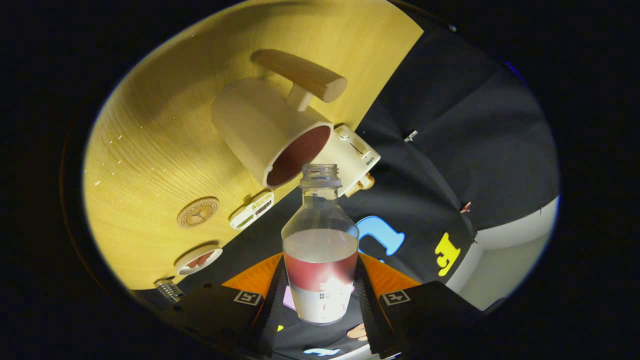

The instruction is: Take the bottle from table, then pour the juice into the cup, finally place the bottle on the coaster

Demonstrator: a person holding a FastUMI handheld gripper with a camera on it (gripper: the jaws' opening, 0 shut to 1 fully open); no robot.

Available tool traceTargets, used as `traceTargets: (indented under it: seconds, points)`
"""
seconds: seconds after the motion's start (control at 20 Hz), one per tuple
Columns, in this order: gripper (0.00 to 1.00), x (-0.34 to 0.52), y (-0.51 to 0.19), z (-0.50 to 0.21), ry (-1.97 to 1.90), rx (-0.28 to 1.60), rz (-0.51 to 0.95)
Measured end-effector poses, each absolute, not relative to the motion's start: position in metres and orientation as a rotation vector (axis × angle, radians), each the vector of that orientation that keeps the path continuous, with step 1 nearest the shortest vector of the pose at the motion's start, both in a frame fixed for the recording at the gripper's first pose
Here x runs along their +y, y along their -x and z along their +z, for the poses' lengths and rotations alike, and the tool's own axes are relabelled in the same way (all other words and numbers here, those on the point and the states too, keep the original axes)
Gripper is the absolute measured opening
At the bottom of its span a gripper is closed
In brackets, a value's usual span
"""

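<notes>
This is a staged recording booth rather than a lived-in room. A black cloth wall (450, 130) hangs straight behind the yellow wood-grain surface (165, 130), pinned with small clips (411, 135). On the surface stand only a few props: a cream cup with a wooden bar handle (265, 130), a round wooden coaster (198, 212), and a white box-shaped device with a brass fitting (352, 157) at its edge. Square printed marker tags (247, 297) ride on the hand-held tool (320, 305).

Clear uncapped bottle (320, 250), partly full of pale juice, mouth just beside the rim of the cream wooden-handled cup (270, 131); round coaster (198, 212) lies well apart from the cup.
</notes>
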State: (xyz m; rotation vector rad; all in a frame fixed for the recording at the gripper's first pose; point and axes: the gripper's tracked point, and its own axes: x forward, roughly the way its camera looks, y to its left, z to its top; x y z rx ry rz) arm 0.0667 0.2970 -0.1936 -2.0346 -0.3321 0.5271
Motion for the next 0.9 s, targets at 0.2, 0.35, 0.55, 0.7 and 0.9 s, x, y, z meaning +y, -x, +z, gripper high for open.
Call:
traceTargets:
  seconds: [0.2,0.35,0.55,0.7,0.9]
  points:
    - [0.71,0.284,-0.061,-0.205,1.802,-0.146,0.520]
    - [0.72,0.270,-0.057,-0.217,1.623,0.026,0.506]
    - [0.72,0.264,-0.055,-0.232,1.354,0.201,0.490]
    - [0.72,0.261,-0.047,-0.237,1.105,0.291,0.483]
    - [0.72,0.266,-0.050,-0.231,0.716,0.367,0.481]
